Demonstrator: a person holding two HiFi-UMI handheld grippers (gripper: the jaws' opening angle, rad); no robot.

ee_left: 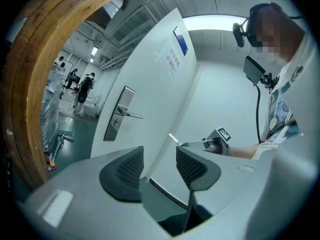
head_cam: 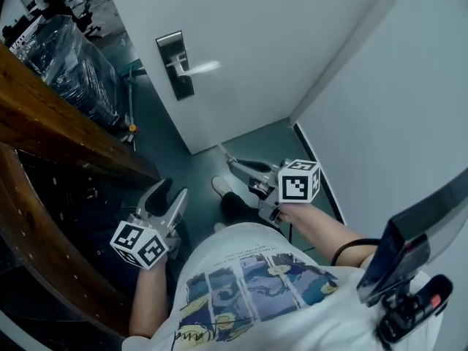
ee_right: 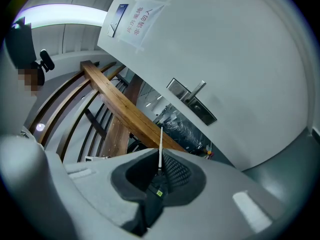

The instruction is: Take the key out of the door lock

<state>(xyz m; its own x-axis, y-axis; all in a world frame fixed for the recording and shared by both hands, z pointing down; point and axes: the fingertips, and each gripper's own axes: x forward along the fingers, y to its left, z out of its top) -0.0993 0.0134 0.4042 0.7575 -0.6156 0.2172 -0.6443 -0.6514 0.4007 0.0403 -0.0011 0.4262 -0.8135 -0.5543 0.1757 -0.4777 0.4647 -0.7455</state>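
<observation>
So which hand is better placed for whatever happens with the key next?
Right. The right claw is shut on the key, its blade poking out past the pads, with the door's lock plate in front of it. The left claw is open and empty, beside the wooden rail.

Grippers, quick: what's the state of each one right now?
Left gripper: open, nothing between its jaws.
Right gripper: closed, holding the key, away from the door lock.

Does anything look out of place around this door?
Only the key: it sits clamped in the right gripper, blade sticking out, not in the door lock. Nothing looks damaged or spilled.
</observation>
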